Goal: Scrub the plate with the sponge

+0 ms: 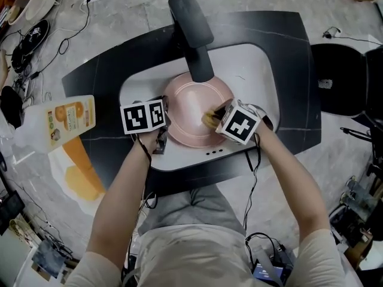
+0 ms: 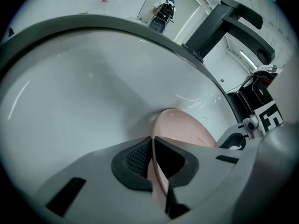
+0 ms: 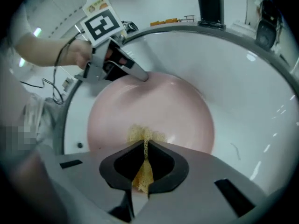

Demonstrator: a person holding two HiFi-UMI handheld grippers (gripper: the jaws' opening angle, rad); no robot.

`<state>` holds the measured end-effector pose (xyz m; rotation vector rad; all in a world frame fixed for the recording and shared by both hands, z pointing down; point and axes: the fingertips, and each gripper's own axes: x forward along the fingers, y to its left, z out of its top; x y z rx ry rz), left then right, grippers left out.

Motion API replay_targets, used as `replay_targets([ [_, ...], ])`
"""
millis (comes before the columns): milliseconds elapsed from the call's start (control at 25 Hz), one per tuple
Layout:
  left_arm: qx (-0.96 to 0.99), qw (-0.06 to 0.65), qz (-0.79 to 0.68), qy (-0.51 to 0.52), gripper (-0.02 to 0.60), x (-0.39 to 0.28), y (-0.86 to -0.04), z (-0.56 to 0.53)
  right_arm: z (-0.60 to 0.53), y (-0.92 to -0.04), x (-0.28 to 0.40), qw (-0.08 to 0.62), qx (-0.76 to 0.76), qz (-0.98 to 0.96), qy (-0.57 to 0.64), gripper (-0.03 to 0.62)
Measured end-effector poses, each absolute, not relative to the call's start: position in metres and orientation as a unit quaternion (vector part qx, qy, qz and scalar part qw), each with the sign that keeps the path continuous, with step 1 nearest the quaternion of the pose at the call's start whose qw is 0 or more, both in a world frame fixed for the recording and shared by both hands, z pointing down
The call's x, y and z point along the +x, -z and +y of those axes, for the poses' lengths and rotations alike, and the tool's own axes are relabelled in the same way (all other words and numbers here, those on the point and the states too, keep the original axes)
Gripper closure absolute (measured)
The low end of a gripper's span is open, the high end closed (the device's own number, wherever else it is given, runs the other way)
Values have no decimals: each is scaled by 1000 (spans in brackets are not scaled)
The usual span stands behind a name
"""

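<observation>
A pink plate (image 1: 192, 107) lies in the white sink (image 1: 257, 70) under the black faucet (image 1: 191, 31). My left gripper (image 1: 166, 119) is shut on the plate's left rim (image 2: 156, 171); in the right gripper view that gripper (image 3: 142, 76) bites the plate's (image 3: 154, 113) far edge. My right gripper (image 1: 214, 119) is shut on a yellow sponge (image 1: 209, 119), which it presses on the plate's right part. The sponge (image 3: 144, 136) sticks out, squeezed thin, between the right jaws, and touches the plate's near side.
The sink sits in a black counter (image 1: 296, 70). A juice carton (image 1: 70, 119) lies on the floor at left, with cables (image 1: 66, 37) and clutter round it. A black chair (image 1: 344, 79) stands at right. The person's legs are in front of the counter.
</observation>
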<state>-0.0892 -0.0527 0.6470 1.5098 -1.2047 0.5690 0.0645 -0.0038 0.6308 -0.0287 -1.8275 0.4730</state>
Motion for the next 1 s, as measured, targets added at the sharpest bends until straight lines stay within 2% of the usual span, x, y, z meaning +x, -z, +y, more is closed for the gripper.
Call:
replay_targets([
  [240,623,547,-502,-245,554,-87,-647,-46,37,-621,12,496,-58,-829,-250,545],
  [360,624,554,-493,-246,554,-82,-646,-41,27,-622,-12,476,-53,-849,-223,543],
  [480,627,556,-489,-243,554,-79,-645,-39,1,-627,-24,472,-34,-865,-169,543],
  [760,623,563,-490,-235,554,-78,-644,-38,-60,-644,-29,462,67,-872,-147,540],
  [1000,611,558,-514,-224,554,-83,-647,-36,-102,-659,19,525,162,-828,-114,542],
])
